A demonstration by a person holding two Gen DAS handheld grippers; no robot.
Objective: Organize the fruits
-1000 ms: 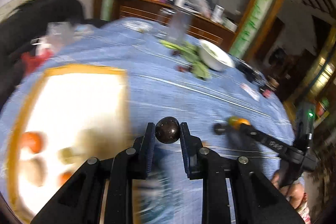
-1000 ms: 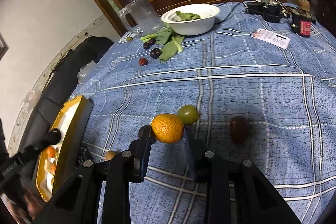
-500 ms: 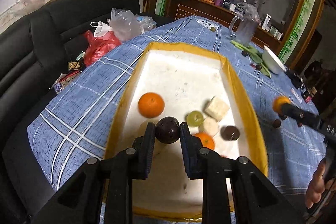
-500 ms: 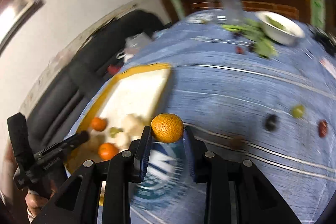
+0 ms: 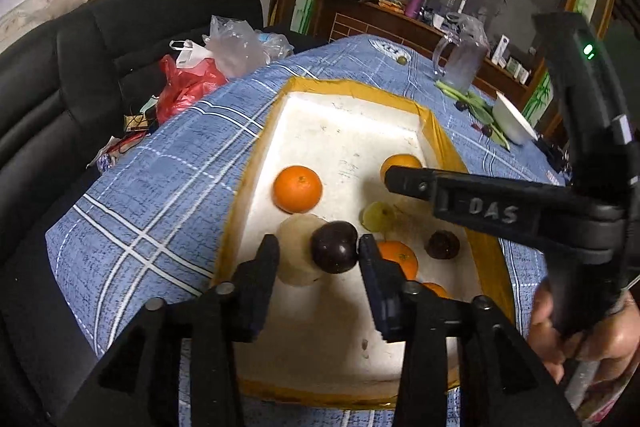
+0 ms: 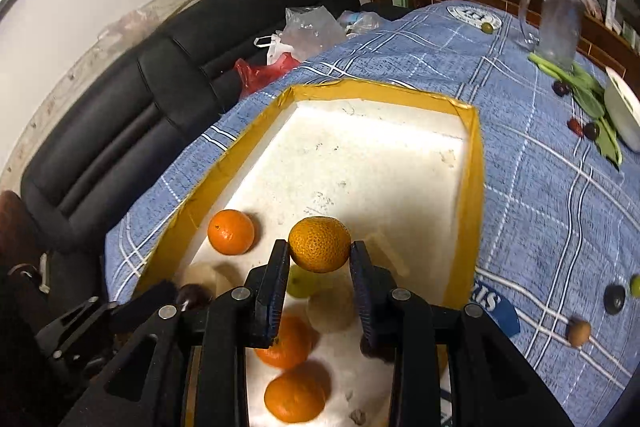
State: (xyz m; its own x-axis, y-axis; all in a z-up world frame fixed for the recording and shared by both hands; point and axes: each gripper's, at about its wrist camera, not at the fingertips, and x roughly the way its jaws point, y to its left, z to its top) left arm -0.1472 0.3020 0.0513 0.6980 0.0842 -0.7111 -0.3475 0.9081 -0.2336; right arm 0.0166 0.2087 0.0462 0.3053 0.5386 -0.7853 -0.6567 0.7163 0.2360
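A white foam tray with a yellow taped rim [image 5: 256, 155] [image 6: 474, 163] lies on the blue checked tablecloth. My left gripper [image 5: 318, 255] is open over the tray; a dark plum [image 5: 334, 246] sits between its jaws, touching only the right one. My right gripper [image 6: 319, 255] is shut on an orange [image 6: 319, 243] above the tray; in the left wrist view that orange [image 5: 400, 163] shows at its tip. In the tray lie an orange [image 5: 297, 188] [image 6: 231, 231], a green fruit [image 5: 378, 217], a pale fruit [image 5: 294, 255], a second dark fruit [image 5: 442, 245] and more oranges [image 6: 298, 391].
Loose fruits lie on the cloth at right: a dark one [image 6: 614, 299], a brown one [image 6: 579, 333], a green one [image 6: 635, 285]. A glass pitcher [image 6: 558, 23], leafy greens [image 6: 588, 95] and a white bowl [image 5: 514, 123] stand farther back. A black sofa with plastic bags [image 5: 188, 83] is to the left.
Both grippers swung from the open table to above the tray. My left jaws have opened around the plum. My right gripper carried the orange over the tray, still shut on it.
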